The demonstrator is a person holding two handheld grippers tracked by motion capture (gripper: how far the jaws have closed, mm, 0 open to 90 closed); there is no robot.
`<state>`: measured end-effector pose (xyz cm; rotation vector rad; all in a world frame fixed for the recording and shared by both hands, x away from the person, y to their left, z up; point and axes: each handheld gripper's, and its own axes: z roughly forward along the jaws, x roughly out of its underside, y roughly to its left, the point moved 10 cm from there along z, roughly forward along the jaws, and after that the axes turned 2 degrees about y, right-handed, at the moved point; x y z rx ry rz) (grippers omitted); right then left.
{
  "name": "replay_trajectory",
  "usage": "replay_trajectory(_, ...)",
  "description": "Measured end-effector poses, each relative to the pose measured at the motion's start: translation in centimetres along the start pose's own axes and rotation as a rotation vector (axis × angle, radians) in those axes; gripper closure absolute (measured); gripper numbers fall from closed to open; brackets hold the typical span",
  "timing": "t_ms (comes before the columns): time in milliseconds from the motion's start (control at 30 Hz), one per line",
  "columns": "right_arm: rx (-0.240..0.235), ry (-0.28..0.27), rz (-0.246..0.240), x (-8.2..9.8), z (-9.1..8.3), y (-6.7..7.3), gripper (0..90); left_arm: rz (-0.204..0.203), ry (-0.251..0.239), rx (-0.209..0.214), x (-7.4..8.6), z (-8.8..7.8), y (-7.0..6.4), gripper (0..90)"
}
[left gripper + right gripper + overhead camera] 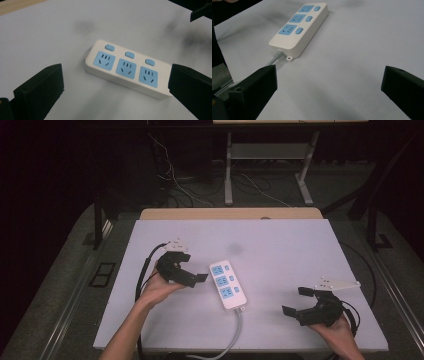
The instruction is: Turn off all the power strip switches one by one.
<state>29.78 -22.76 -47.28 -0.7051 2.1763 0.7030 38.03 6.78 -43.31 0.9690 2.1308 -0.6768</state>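
Note:
A white power strip [227, 284] with three blue sockets and three blue switches lies near the middle of the white table [280, 250]. Its grey cable [231, 335] runs off the front edge. My left gripper [194, 267] is just left of the strip, open, nothing between its jaws. In the left gripper view the power strip [125, 68] lies ahead between the wide jaws. My right gripper [297, 301] rests open near the front right of the table, well apart from the strip. In the right gripper view the power strip [299, 27] lies ahead to the left, its cable [274, 58] leading toward the left jaw.
A wooden strip [230, 213] borders the table's far edge. Behind it stand white desk legs [228, 170] and loose cables on the floor [175, 180]. Black cables [142, 275] trail from the left gripper off the table's left side.

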Motion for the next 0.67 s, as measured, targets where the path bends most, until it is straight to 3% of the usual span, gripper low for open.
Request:
replay_trajectory(267, 0.0, 0.005, 0.006, 0.1, 0.0, 0.1, 0.0, -0.042, -0.039, -0.013, 2.6, -1.2, -0.5, 0.0)
replay_trajectory(667, 0.003, 0.005, 0.003, 0.1, 0.1, 0.1, 0.0, -0.083, -0.076, -0.009, 5.6, -1.0, -1.3, 0.0)
